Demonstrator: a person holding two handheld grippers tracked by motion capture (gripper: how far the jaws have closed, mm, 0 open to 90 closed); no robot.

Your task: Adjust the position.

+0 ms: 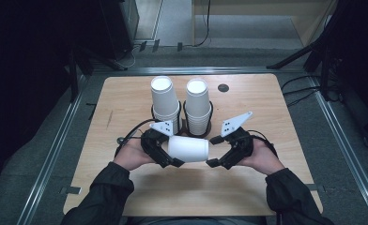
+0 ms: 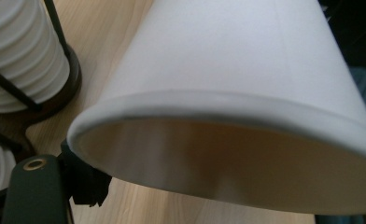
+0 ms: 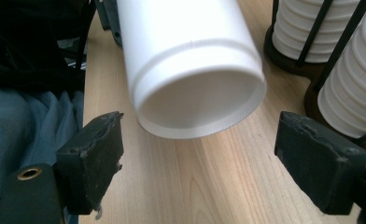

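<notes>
Left gripper (image 1: 165,151) is clamped on the rim end of a single white paper cup (image 1: 189,148), holding it level above the table (image 1: 126,93), between the two hands. Right gripper (image 1: 221,151) sits at the cup's base end with its jaws standing apart, pads clear of the cup on both sides.

Progress guess: one cup is free of the two stacks (image 1: 164,105) in the black wire holders (image 1: 209,112) behind it. Looks mid-handover or mid-separation; placing it is not yet done.

Materials: cup is matte white paper, tapered cone, rolled lip at the mouth, recessed base with a faint ridge ring. Stacks sit upside down with ribbed rims showing. Table is pale wood grain, smooth. Gripper pads are black, worn and chipped at the edges.
</notes>
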